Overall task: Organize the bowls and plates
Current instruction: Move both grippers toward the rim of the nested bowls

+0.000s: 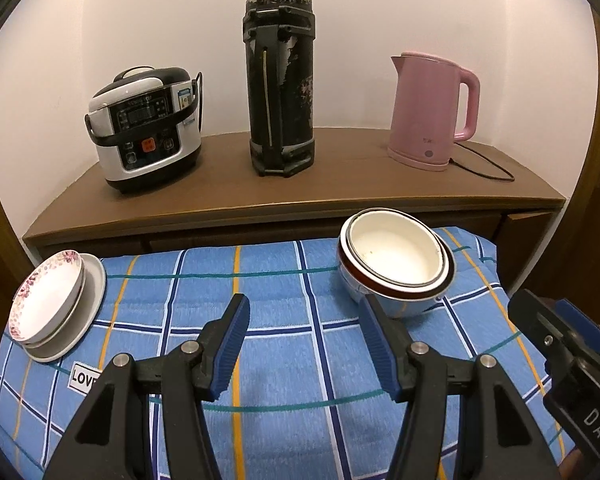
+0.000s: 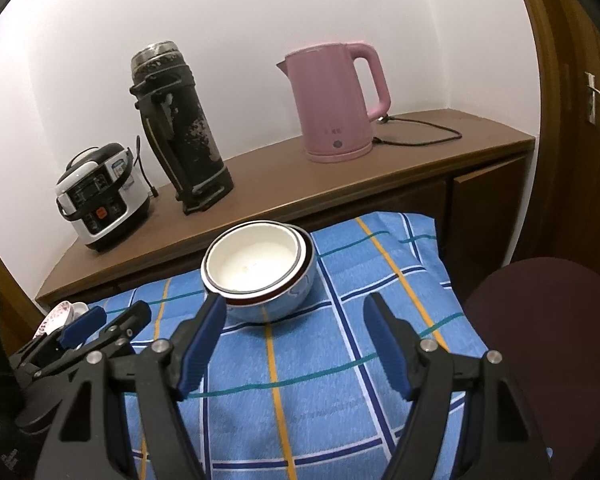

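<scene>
A stack of nested white enamel bowls (image 1: 396,264) with dark red rims sits at the far right of the blue checked cloth (image 1: 276,320); it also shows in the right wrist view (image 2: 260,268). A stack of white plates (image 1: 56,308), the top one flower-rimmed, sits at the far left. My left gripper (image 1: 304,320) is open and empty above the cloth's middle, between the two stacks. My right gripper (image 2: 296,320) is open and empty just in front of the bowls. The left gripper shows in the right wrist view (image 2: 100,324) and partly hides the plates (image 2: 58,316).
Behind the cloth a brown counter (image 1: 340,184) holds a rice cooker (image 1: 144,128), a tall black flask (image 1: 280,80) and a pink kettle (image 1: 432,112) with its cord. A dark round stool (image 2: 548,344) stands at the right. A wooden door (image 2: 580,100) is at the far right.
</scene>
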Available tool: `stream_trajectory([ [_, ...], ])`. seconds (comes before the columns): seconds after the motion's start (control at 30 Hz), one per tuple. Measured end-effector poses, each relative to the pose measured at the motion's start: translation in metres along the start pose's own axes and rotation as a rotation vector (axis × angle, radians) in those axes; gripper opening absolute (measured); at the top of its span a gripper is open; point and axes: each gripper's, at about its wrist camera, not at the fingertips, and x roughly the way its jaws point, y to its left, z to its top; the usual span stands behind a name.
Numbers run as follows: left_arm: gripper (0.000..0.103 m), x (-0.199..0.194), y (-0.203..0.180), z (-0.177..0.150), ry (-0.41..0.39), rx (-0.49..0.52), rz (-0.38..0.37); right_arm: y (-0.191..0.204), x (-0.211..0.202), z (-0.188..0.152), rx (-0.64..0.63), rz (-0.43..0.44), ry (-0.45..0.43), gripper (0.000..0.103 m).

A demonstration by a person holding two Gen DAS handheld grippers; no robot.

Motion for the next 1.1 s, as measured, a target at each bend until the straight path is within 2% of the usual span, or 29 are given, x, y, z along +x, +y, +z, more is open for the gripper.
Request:
stream_trajectory([
  [0.2, 0.059, -0.002, -0.001, -0.004, 0.005, -0.001, -0.012, 0.0, -0.006, -0.004, -0.003, -0.001, 0.0, 0.073],
  [0.47, 0.059, 0.016, -0.003, -0.001, 0.017, 0.006, 0.006, -0.016, 0.006, -0.004, 0.024, -0.004, 0.007, 0.074],
  [0.73, 0.059, 0.037, -0.006, 0.007, 0.029, 0.003, 0.005, -0.032, 0.019, 0.012, 0.012, -0.032, -0.013, 0.074],
  [0.87, 0.059, 0.048, -0.008, 0.01, 0.039, 0.002, 0.004, -0.033, 0.028, 0.019, -0.018, -0.02, -0.019, 0.074],
  [0.93, 0.059, 0.053, -0.008, 0.011, 0.046, 0.0, 0.005, -0.032, 0.033, 0.022, -0.032, -0.015, -0.021, 0.079],
  [1.1, 0.059, 0.061, -0.011, 0.014, 0.054, -0.001, 0.001, -0.039, 0.046, 0.027, -0.007, -0.003, -0.005, 0.079],
])
